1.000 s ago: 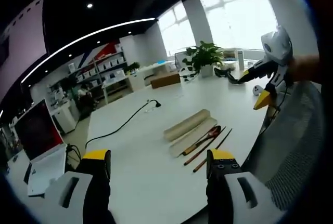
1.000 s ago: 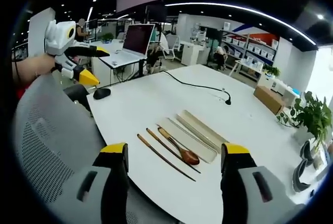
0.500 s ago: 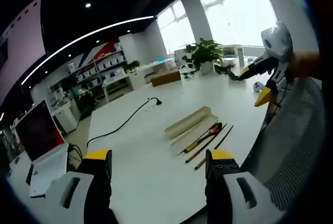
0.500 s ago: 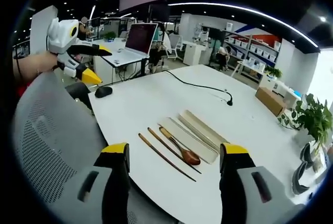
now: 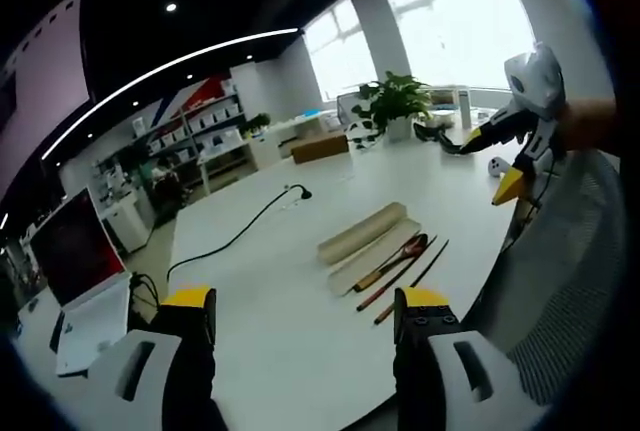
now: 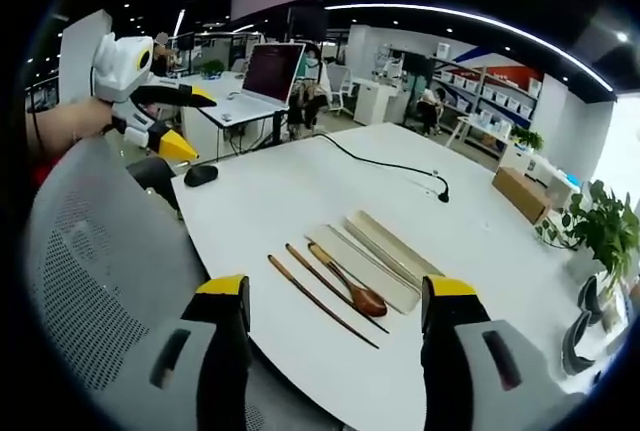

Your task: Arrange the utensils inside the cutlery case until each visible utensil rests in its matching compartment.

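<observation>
Both grippers, left gripper (image 5: 300, 316) and right gripper (image 6: 335, 306), hover with jaws released (empty), and a hasty reach risks knocking the chopsticks (image 6: 322, 299) off the worktop (image 6: 300, 191) edge.

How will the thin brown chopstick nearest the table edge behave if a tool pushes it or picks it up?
The chopstick looks stiff, probably wood, so it should not bend. It is long, thin and apparently round, so a sideways push may roll it. It lies flat on the smooth white table, leaving little to grip; it may slip or pivot when pinched.
</observation>
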`<move>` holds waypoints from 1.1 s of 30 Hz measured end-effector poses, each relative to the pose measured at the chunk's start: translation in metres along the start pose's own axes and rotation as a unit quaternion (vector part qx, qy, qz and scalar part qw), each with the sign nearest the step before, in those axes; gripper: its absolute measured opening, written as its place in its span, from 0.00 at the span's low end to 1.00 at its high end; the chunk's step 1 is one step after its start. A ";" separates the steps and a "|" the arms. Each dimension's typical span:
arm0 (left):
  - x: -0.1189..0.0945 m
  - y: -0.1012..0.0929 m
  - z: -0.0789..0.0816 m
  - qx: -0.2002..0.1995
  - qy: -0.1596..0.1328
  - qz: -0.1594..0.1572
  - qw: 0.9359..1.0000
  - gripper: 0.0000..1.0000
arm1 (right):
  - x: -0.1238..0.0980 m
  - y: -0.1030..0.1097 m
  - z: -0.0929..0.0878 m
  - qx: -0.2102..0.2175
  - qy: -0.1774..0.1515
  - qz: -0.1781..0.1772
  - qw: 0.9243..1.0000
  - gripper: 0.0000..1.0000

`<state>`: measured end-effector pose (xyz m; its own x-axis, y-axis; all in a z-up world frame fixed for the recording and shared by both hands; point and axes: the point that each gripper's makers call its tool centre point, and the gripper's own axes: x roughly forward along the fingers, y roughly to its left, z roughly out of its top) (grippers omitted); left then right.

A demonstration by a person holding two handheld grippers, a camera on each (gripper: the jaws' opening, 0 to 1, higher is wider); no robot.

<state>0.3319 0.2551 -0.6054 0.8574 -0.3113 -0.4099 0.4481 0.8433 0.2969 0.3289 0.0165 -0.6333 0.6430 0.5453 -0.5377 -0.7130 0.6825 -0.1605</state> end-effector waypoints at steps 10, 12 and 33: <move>0.000 0.000 -0.001 0.002 0.001 -0.001 1.000 0.74 | -0.001 -0.001 -0.001 0.009 -0.001 0.002 1.000 0.68; 0.000 -0.001 -0.001 0.002 0.003 -0.002 1.000 0.74 | 0.000 -0.001 -0.001 0.008 0.001 0.002 1.000 0.67; 0.002 -0.001 -0.002 0.001 0.007 -0.006 1.000 0.74 | 0.004 0.006 -0.001 0.006 0.004 0.024 1.000 0.65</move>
<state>0.3321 0.2547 -0.6083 0.8489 -0.3146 -0.4248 0.4581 0.8388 0.2943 0.3269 0.0221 -0.6369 0.6068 0.5736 -0.5502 -0.7392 0.6618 -0.1252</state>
